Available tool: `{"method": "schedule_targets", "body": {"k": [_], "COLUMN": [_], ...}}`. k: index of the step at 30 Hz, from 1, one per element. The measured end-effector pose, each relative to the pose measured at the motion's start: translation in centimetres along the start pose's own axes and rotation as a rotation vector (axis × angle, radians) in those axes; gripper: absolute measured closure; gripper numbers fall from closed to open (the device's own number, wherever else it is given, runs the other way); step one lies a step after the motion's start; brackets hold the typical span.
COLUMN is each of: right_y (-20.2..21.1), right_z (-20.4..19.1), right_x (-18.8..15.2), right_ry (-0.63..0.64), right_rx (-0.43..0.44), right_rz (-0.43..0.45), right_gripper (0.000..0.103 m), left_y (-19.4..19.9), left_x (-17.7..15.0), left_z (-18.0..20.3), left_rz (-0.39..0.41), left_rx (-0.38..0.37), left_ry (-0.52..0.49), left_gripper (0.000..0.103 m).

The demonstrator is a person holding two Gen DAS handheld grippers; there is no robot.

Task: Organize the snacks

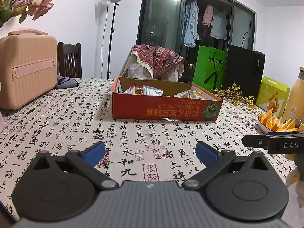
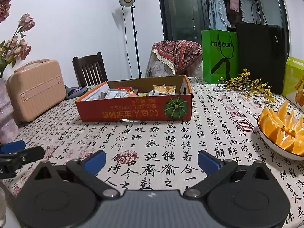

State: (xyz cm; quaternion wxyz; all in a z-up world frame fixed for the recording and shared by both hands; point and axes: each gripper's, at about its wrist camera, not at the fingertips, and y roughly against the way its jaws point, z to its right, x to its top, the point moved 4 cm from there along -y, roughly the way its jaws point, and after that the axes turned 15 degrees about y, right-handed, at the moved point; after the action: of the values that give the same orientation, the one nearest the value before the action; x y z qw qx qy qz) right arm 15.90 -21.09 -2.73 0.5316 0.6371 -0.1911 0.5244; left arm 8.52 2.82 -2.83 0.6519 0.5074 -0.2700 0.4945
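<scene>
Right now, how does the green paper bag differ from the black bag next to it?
The green paper bag is bright and printed with "mucun"; the black bag is dark with no print that can be read. The black bag stands taller and wider than the green paper bag. Both stand upright at the table's far edge, touching side by side, behind the yellow flower sprig.

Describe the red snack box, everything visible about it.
The box is a shallow, open-topped cardboard tray, red-orange outside, pale inside, with yellow print upside down on its near wall and a green pumpkin picture at that wall's right end. It sits flat on the tablecloth, mid-table, skewed to both cameras. Snack packets lie loose inside. A bit of wrapper pokes from under its near edge. Neither gripper touches it.
</scene>
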Motion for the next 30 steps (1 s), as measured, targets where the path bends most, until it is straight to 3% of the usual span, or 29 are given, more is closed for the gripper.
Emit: {"method": "schedule_targets", "body": {"k": [30], "right_y": [-0.19], "right_z": [-0.04], "right_x": [-0.42], "right_ry": [-0.002], "right_rx": [0.001], "right_rz": [-0.007], "right_gripper": [0.000], "left_y": [-0.38], "left_x": [-0.53], "left_z": [0.34], "left_rz": [-0.038], "left_rx": [-0.018], "left_ry": [-0.023], "left_gripper": [0.000]}}
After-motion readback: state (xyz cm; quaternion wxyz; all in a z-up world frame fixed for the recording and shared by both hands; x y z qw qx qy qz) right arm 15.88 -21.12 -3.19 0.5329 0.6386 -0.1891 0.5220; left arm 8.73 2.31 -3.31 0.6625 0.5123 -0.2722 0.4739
